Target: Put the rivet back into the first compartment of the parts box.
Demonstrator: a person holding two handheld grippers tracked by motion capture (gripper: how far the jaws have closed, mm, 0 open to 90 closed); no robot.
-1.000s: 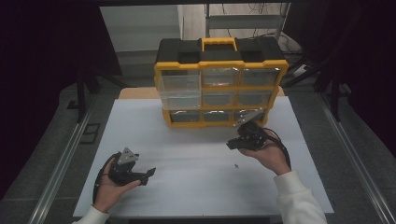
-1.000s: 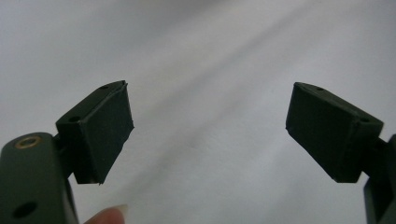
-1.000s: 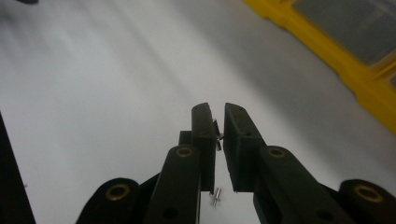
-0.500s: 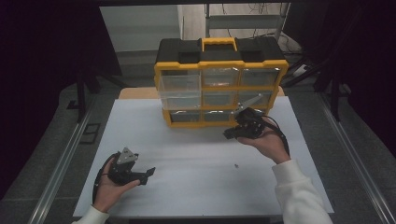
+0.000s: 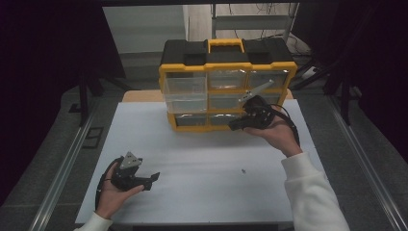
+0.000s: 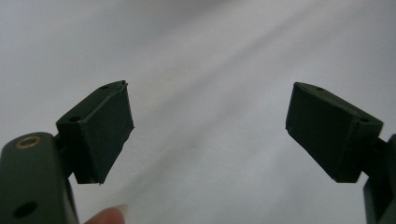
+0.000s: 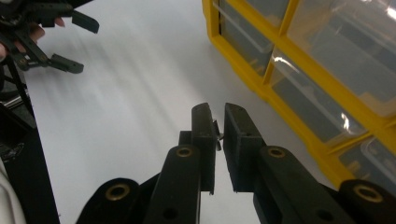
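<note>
Right tool [image 7: 219, 135] clenched on small screw [image 7: 217, 136], beside drawer organizer [image 5: 226, 84] | left tool [image 6: 210, 130] released, over bench [image 5: 202, 159]

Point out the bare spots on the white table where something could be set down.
The widest free patch on the white table lies between the left gripper and the right gripper, in front of the yellow organizer. Another runs left of the organizer. A small speck lies near the right sleeve. It is crowded at the organizer's lower right drawers.
</note>
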